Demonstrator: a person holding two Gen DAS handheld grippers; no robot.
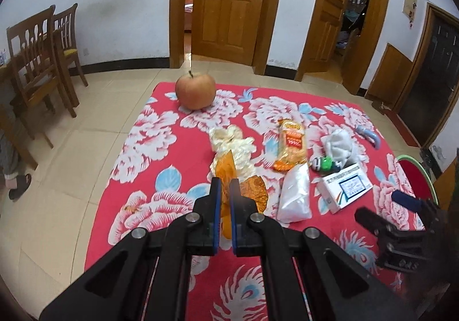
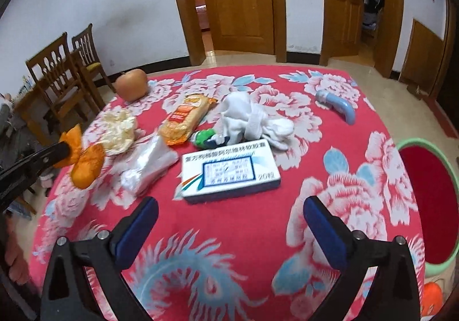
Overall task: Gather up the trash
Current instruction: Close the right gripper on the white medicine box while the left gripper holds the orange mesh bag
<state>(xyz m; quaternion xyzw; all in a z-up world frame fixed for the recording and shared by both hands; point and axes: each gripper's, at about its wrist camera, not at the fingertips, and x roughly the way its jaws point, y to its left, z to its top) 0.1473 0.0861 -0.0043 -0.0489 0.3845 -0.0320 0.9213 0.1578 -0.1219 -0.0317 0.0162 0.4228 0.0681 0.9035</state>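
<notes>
My left gripper (image 1: 225, 187) is shut on a crumpled orange wrapper (image 1: 227, 164), held just above the red floral tablecloth (image 1: 160, 166). The right wrist view shows that gripper (image 2: 61, 148) at the left with the orange wrapper (image 2: 86, 166) hanging from it. My right gripper (image 2: 231, 203) stands wide open over the cloth with nothing between its fingers. A white medicine box (image 2: 231, 174) lies just beyond it. Around it lie a clear plastic bag (image 2: 149, 166), a cream crumpled wrapper (image 2: 119, 128) and an orange snack packet (image 2: 185, 117). A green-rimmed bin (image 2: 413, 144) with a red liner stands at the table's right edge.
An apple (image 2: 132, 84) sits at the far left corner of the table. White socks (image 2: 252, 117), a small green-and-white item (image 2: 205, 137) and a blue curved piece (image 2: 338, 105) lie further back. Wooden chairs (image 1: 43, 62) stand to the left, and doors are behind.
</notes>
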